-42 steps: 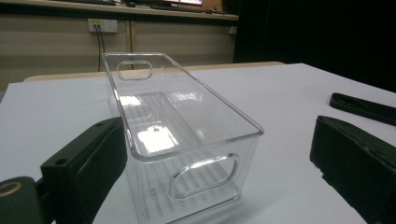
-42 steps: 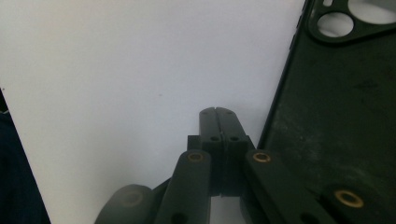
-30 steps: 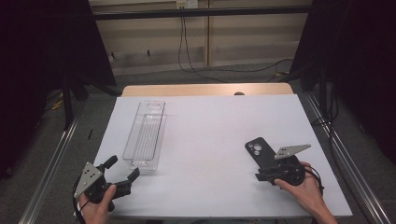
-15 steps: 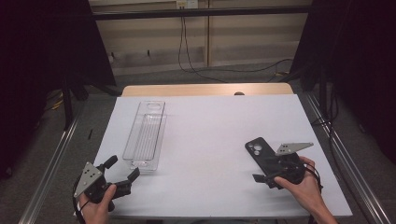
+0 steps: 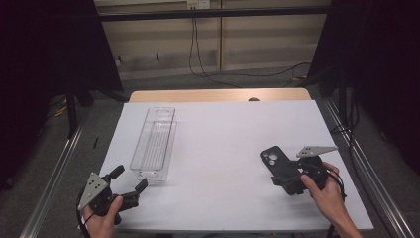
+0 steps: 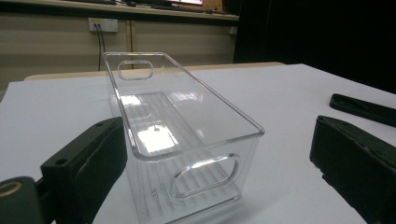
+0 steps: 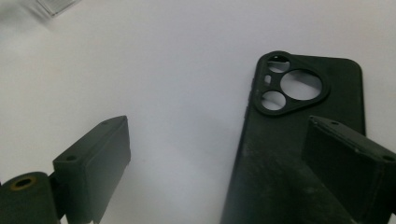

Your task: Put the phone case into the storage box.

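Your left gripper point(image 6: 219, 186) has its fingers point(image 6: 88, 163) spread wide, the clear plastic bin point(image 6: 177, 135) sitting on the white table point(image 6: 289, 88) right between them, nothing touching it. A black phone case point(image 6: 362, 108) lies off right.

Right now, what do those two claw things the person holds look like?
Both are black. The left claw and right claw each have two chunky, blocky jaws and carry a grey three-cornered plate dotted with small holes. A black cable loops beside the left hand.
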Motion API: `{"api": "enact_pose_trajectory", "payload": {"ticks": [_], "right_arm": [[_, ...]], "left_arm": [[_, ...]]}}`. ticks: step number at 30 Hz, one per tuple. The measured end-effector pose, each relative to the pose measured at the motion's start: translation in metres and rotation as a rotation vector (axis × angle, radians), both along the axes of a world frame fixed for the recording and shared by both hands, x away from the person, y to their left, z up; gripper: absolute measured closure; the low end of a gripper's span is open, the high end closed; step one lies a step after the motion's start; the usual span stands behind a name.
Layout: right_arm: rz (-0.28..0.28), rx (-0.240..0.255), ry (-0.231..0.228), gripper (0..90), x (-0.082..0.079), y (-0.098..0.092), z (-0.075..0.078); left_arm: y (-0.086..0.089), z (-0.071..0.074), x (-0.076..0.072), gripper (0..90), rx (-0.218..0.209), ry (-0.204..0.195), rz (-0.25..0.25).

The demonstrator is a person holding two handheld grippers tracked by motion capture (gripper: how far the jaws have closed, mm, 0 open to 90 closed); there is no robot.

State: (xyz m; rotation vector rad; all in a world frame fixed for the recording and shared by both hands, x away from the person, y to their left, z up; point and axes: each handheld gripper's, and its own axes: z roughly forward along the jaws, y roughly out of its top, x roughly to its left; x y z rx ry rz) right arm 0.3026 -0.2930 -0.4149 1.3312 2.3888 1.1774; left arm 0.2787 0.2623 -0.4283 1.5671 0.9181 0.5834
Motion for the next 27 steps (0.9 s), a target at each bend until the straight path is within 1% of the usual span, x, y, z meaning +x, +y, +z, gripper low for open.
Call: {"api": "enact_pose_trajectory", "payload": {"ticks": [2, 3, 4, 6, 7, 9, 10, 11, 13, 14, 17, 18, 19, 23, 27], "right_arm": [[-0.02, -0.02, -0.007, 6.6, 0.001, -0.004, 0.0], [-0.027, -0.028, -0.011, 6.5, 0.002, -0.006, 0.0], [-0.04, -0.034, -0.009, 6.3, 0.003, -0.008, -0.001], [-0.056, -0.045, 0.008, 6.7, 0.004, -0.011, -0.001], [-0.071, -0.062, 0.017, 7.4, 0.005, -0.013, -0.001], [-0.093, -0.105, 0.01, 7.0, 0.006, -0.013, -0.001], [-0.099, -0.105, 0.018, 6.8, 0.006, -0.014, 0.0], [-0.1, -0.107, 0.018, 6.4, 0.008, -0.015, -0.001], [-0.097, -0.142, 0.005, 6.5, 0.01, -0.015, -0.001], [-0.103, -0.158, -0.006, 6.0, 0.011, -0.015, -0.002], [-0.1, -0.173, 0.004, 6.0, 0.015, -0.013, -0.002], [-0.099, -0.181, 0.014, 6.1, 0.017, -0.011, -0.003], [-0.087, -0.176, 0.033, 6.4, 0.019, -0.011, -0.003], [-0.084, -0.171, 0.084, 5.9, 0.027, -0.009, -0.006], [-0.069, -0.173, 0.124, 4.8, 0.038, -0.01, -0.01]], "left_arm": [[0.001, 0.0, 0.0, 4.0, 0.005, 0.0, -0.002], [0.0, 0.0, 0.0, 4.0, 0.0, 0.0, -0.002], [0.0, 0.0, 0.0, 4.0, 0.003, -0.001, -0.002], [0.0, 0.0, 0.0, 4.0, 0.005, -0.002, -0.003], [0.0, 0.0, 0.0, 4.0, 0.004, -0.002, -0.003], [0.001, 0.0, 0.0, 4.0, 0.006, -0.002, -0.003], [0.001, 0.0, 0.0, 4.0, 0.005, -0.001, -0.003], [0.001, 0.0, 0.0, 4.0, 0.005, -0.001, -0.003], [0.0, 0.0, 0.0, 4.0, 0.004, -0.002, -0.004], [0.001, 0.0, 0.0, 4.0, 0.009, -0.003, -0.006], [0.001, 0.0, 0.0, 4.0, 0.007, -0.001, -0.003], [0.0, 0.0, 0.0, 4.0, 0.003, -0.001, -0.001], [0.0, 0.0, 0.0, 4.0, 0.0, 0.0, -0.002], [0.0, 0.0, 0.0, 4.0, 0.005, 0.0, -0.004], [0.001, 0.0, 0.0, 4.0, 0.007, 0.003, -0.002]]}}
